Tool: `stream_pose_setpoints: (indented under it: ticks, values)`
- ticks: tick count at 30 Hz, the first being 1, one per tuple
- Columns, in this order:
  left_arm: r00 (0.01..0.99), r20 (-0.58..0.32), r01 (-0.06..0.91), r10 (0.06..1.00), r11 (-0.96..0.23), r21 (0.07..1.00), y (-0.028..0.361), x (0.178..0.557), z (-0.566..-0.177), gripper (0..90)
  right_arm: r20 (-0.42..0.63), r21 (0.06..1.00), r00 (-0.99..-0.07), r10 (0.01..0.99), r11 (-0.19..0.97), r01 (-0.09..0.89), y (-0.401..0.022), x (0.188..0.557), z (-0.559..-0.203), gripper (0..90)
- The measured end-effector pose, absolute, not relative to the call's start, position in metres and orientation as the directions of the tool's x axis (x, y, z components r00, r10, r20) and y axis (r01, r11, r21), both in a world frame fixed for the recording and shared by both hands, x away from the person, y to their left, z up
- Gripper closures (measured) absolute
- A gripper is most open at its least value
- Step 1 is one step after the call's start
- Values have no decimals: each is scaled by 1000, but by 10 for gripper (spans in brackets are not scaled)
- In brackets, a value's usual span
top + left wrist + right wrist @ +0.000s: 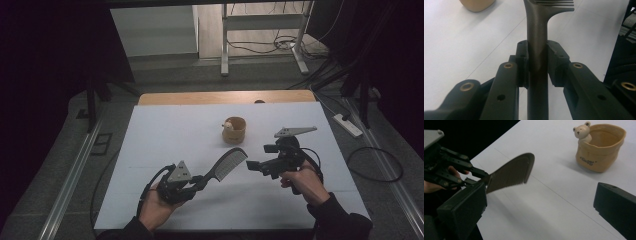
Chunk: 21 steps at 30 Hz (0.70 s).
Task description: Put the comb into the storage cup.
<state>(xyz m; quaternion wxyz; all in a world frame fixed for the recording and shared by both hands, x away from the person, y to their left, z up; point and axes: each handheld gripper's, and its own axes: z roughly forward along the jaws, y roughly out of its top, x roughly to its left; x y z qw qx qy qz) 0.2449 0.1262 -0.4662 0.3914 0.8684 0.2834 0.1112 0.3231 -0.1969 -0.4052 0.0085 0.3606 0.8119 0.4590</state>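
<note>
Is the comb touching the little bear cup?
Apart. In the right gripper view, bare white table lies between the comb, held up by the left gripper, and the bear cup.

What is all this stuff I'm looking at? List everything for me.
comb: one, black, held by its handle above the near table, teeth end toward the pot
pot: one, tan, with a small bear figure on its rim, standing mid-table
table: one, white top with a wooden far edge
power strip: one, white, on the floor at the right
left hand-held gripper: one, black, shut on the comb handle
right hand-held gripper: one, black, jaws open, facing the comb
</note>
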Motion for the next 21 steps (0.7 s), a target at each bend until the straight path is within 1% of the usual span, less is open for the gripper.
stream_pose_setpoints:
  ticks: [11,21]
  values:
    - [822,-26,395,569,-537,746,123,246,-466,720,346,710,-724,597,338,618,-179,334,-403,0]
    - [829,-28,389,559,-540,747,120,245,-466,721,407,654,-707,579,356,668,-161,347,-408,0]
